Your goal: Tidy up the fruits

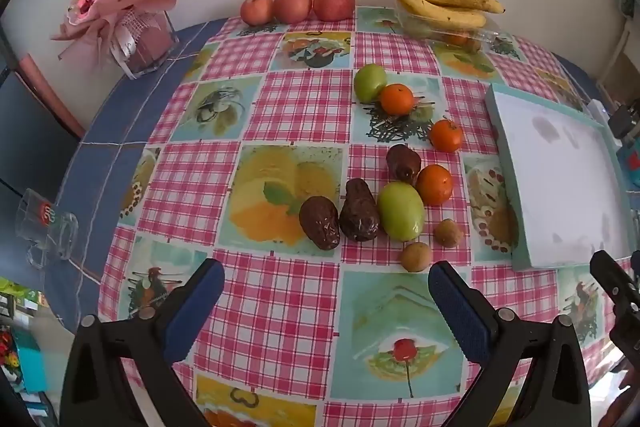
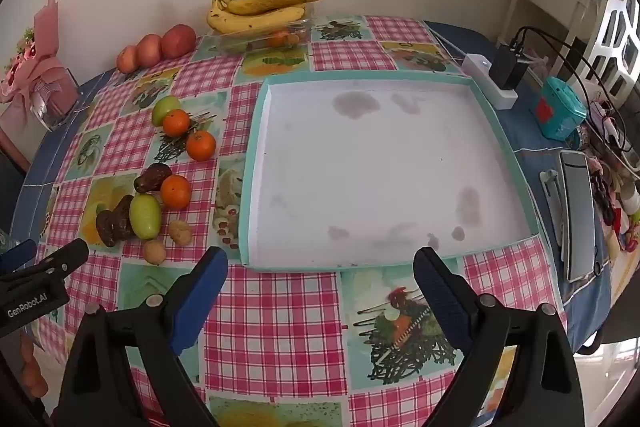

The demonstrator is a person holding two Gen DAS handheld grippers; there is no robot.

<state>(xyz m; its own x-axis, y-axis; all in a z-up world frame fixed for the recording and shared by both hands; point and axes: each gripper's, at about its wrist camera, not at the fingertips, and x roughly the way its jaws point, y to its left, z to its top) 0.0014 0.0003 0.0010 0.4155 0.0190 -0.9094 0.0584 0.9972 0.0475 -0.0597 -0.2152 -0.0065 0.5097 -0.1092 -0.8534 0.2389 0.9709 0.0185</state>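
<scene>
Loose fruit lies on the checked tablecloth: a large green fruit [image 1: 401, 211], a second green fruit [image 1: 370, 82], three oranges [image 1: 396, 99] [image 1: 447, 135] [image 1: 434, 184], three dark brown fruits [image 1: 319, 222] [image 1: 359, 213] [image 1: 403, 163] and two small tan fruits [image 1: 416, 257] [image 1: 449, 233]. A shallow white tray with a teal rim [image 2: 253, 163] sits to their right, holding nothing. My left gripper [image 1: 326, 285] hangs open above the cloth, short of the fruit. Before the tray's near edge my right gripper [image 2: 321, 273] is open too, nothing between its fingers.
Three red apples [image 1: 298, 5] and bananas [image 1: 442, 5] on a clear box stand by the back wall. A pink bouquet [image 1: 116, 11] is at the back left, a glass mug [image 1: 44, 227] at the left. Chargers, a teal box [image 2: 558, 109] and clutter fill the right side.
</scene>
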